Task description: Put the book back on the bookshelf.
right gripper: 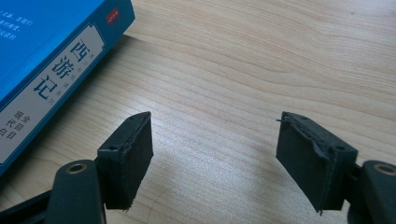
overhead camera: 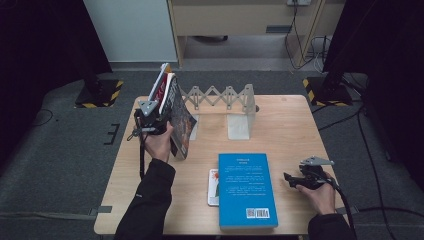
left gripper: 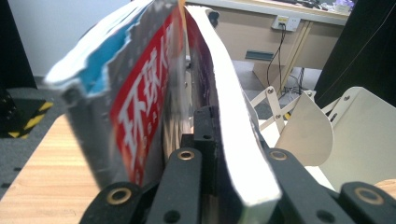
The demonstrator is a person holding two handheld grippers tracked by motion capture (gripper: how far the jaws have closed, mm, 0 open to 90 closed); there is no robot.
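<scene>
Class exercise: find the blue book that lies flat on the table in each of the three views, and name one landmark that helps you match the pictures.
High view: the blue book lies flat at the table's near edge, centre.
Left gripper view: not in it.
Right gripper view: its spine crosses the upper left corner.
Shared landmark: the pale wooden table under the book.

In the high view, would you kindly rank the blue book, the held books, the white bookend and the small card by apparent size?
1. Blue book, clearly largest.
2. Held books in the left tool; raised nearer the camera, so this rank is unsure.
3. White bookend.
4. Small card, partly under the blue book.
</scene>
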